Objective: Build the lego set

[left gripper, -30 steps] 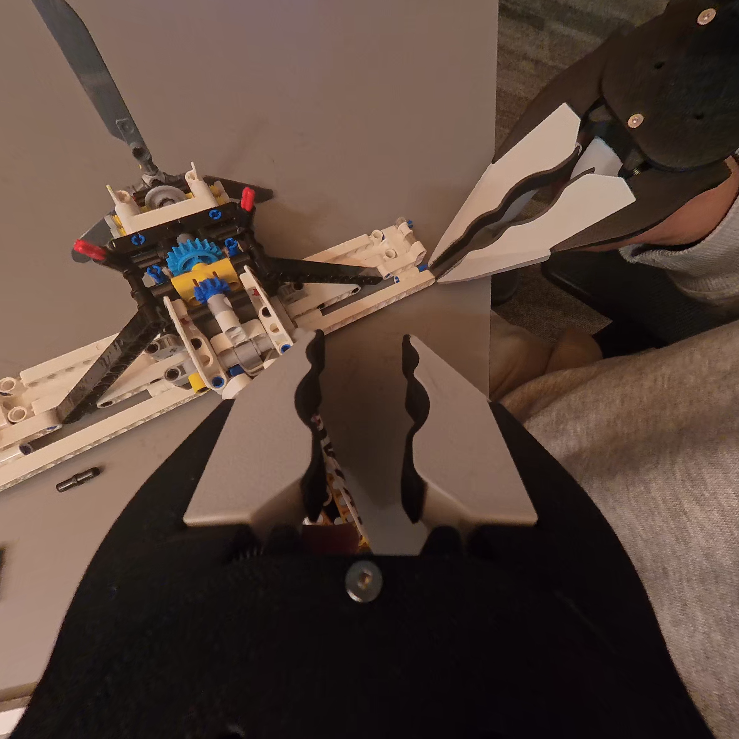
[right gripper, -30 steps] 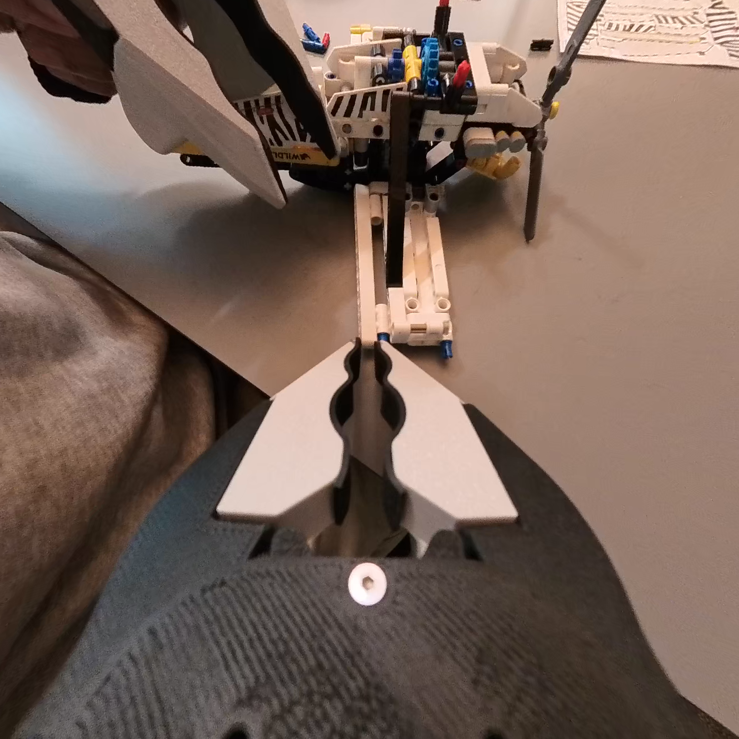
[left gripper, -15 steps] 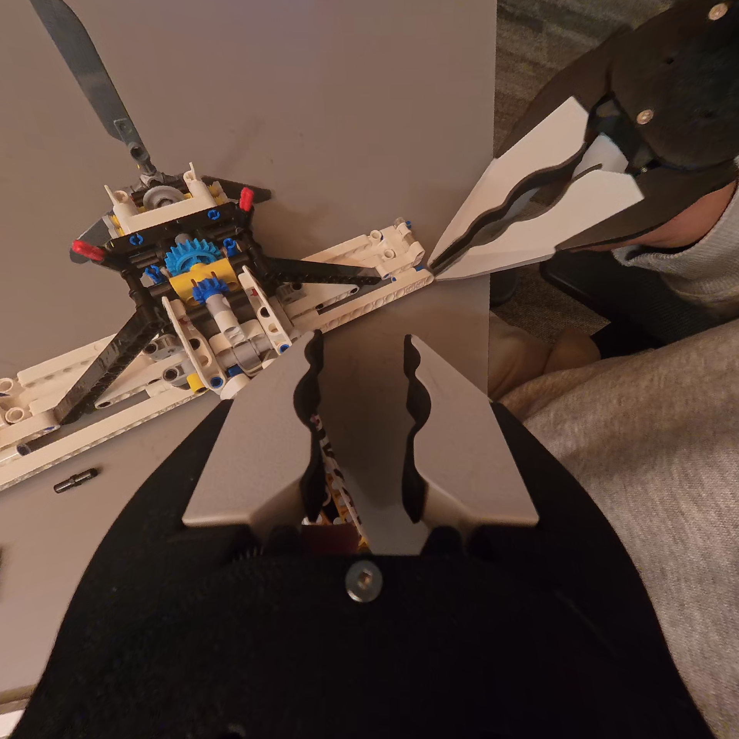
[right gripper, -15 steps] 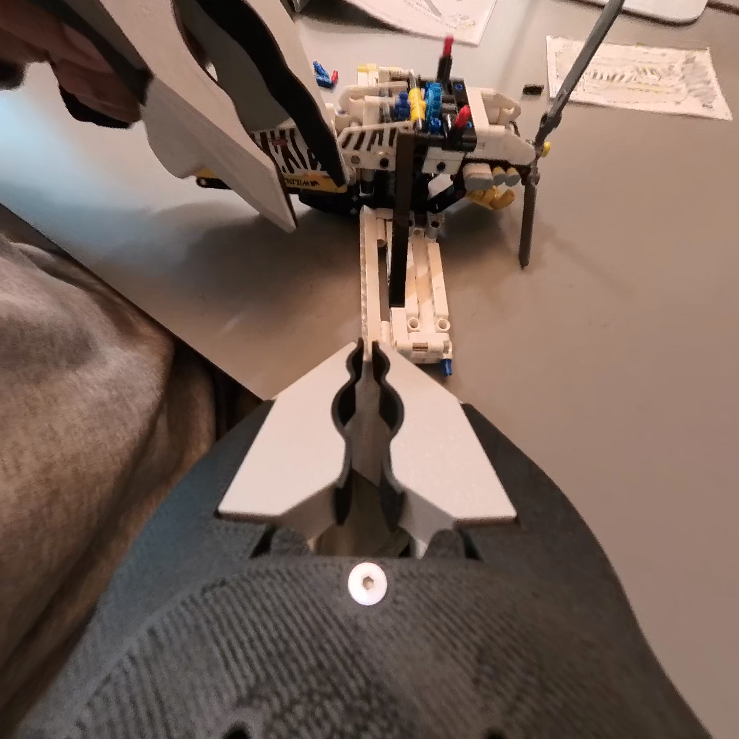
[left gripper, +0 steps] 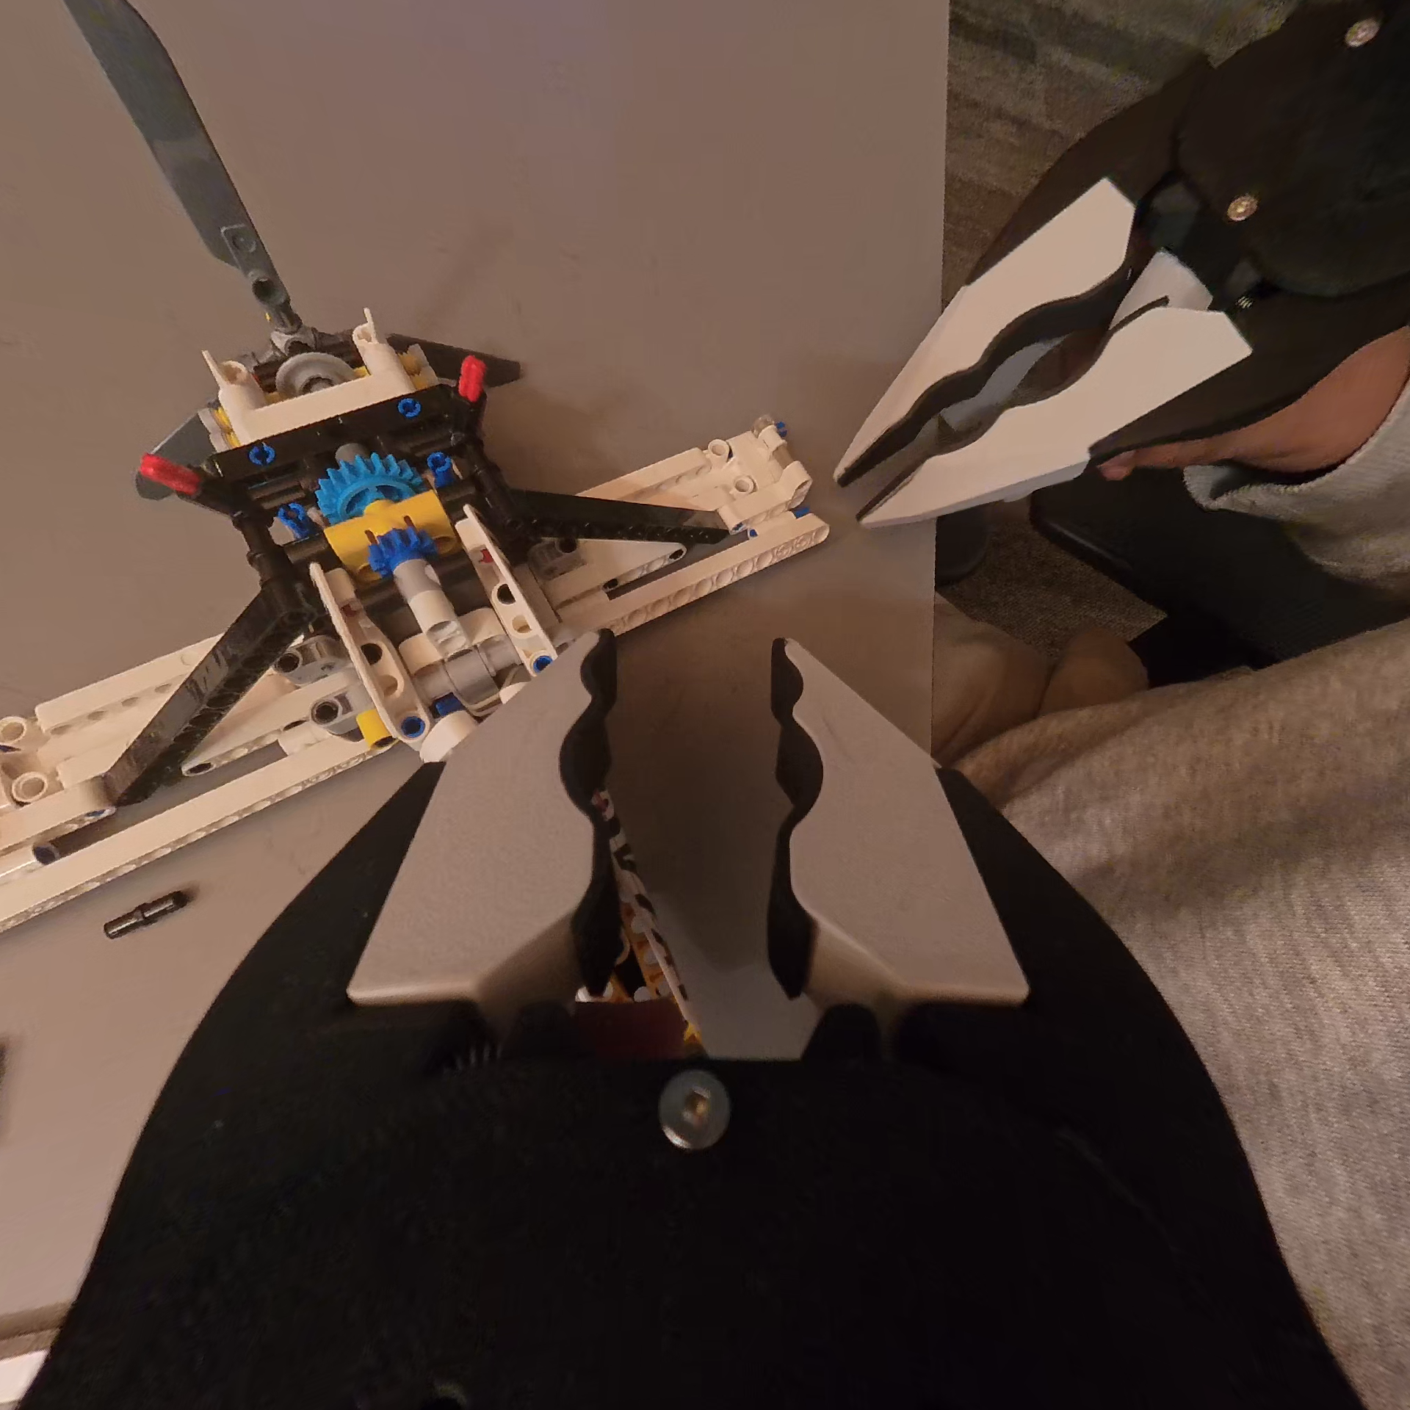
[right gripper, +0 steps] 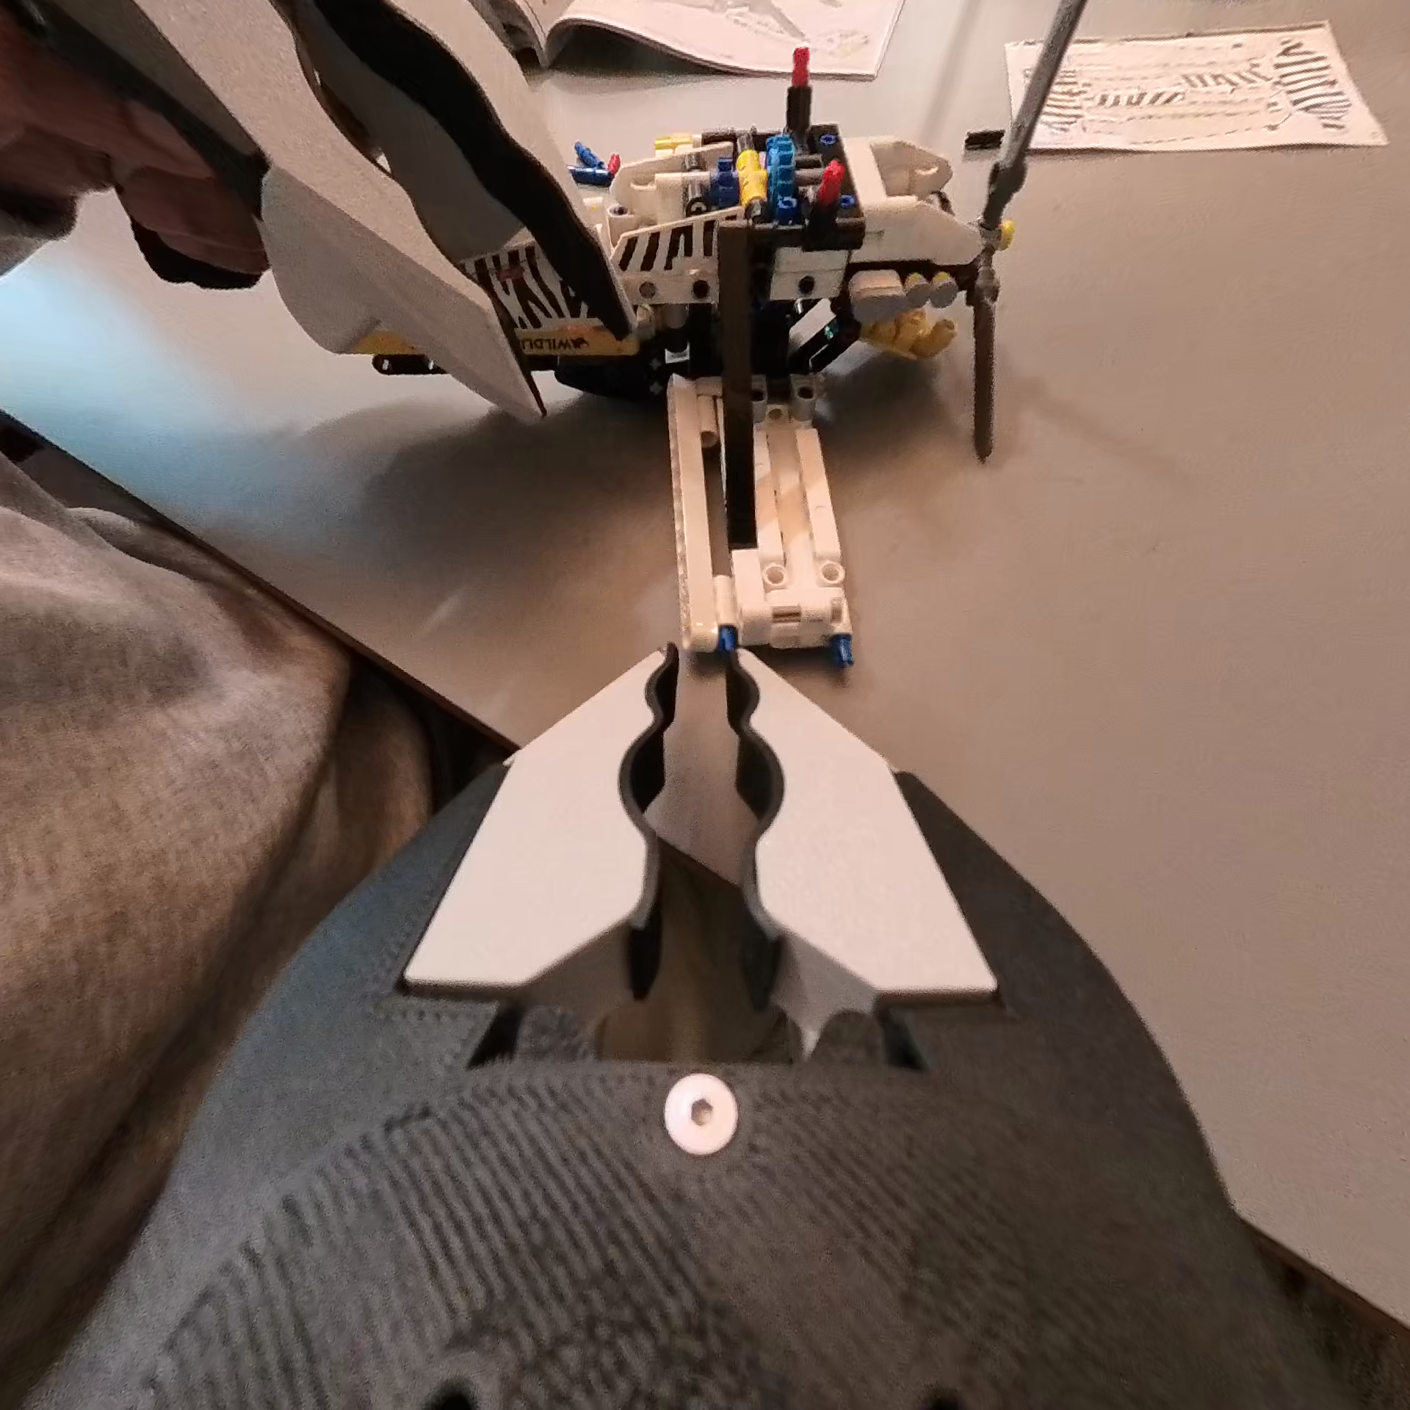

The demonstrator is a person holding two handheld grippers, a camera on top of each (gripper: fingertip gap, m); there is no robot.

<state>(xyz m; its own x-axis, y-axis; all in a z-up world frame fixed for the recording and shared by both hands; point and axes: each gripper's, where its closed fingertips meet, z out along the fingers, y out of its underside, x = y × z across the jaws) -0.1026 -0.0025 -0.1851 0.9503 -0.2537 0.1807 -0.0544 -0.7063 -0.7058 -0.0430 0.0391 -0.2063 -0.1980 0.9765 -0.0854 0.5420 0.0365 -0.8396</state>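
The lego plane model (left gripper: 366, 534) stands on the grey table, with a white wing (left gripper: 687, 549) reaching toward the table edge. In the right wrist view the model (right gripper: 763, 229) is ahead and the wing (right gripper: 755, 534) points at me. My right gripper (right gripper: 702, 660) is slightly open and empty, its tips just short of the wing tip; it also shows in the left wrist view (left gripper: 851, 502). My left gripper (left gripper: 687, 656) is open over the zebra-striped tail, which runs under its left finger. It also shows in the right wrist view (right gripper: 580, 366), around the tail.
A grey propeller blade (left gripper: 168, 137) sticks out from the nose. A loose black pin (left gripper: 145, 912) lies on the table at the left. An instruction booklet (right gripper: 687, 30) and a sticker sheet (right gripper: 1183, 91) lie at the back. The table edge (left gripper: 938, 305) is right by the wing tip. One gripper's finger ends stand about 8 centimeters off the other's. From the right gripper's tips to the wing (right gripper: 755, 534) is close to 4 centimeters. Look for it in the left wrist view (left gripper: 709, 513) too.
My right gripper was shut on the wing tip's end; it has opened a little and drawn back off it. The left gripper and the model have stayed put.
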